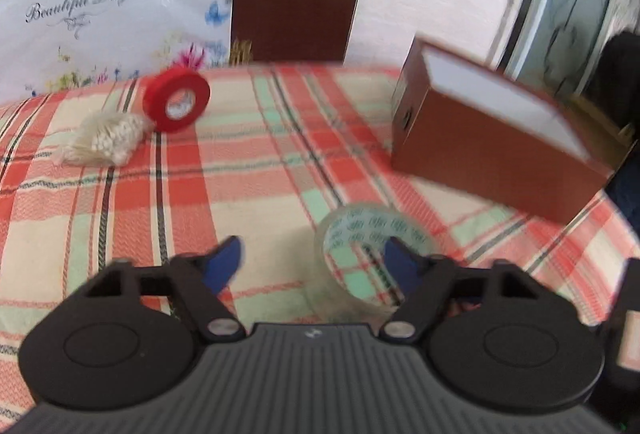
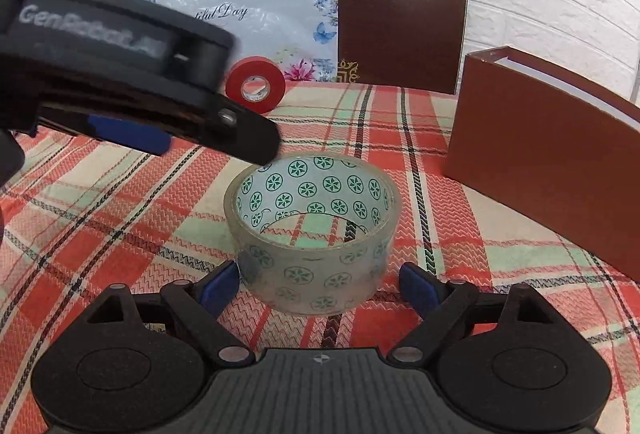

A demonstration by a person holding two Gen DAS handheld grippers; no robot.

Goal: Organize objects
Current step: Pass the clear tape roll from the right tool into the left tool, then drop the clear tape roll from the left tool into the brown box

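A brown box (image 2: 552, 170) stands open at the right of the frame on the plaid-covered bench (image 2: 120, 218); only its pale inner wall shows, its contents hidden. The clear tape roll (image 2: 316, 234) lies flat at centre, between the spread fingers of the right hand-held gripper (image 2: 320, 288), unpressed. The left hand-held gripper (image 1: 316, 266) is released, gripping nothing. A red tape roll (image 1: 176, 100) sits upper left beside a pale bundle (image 1: 108, 140).

Plaid-covered table (image 2: 120, 234) – clear tape roll (image 2: 316, 234), red tape roll (image 2: 256, 84), brown box (image 2: 540, 170)
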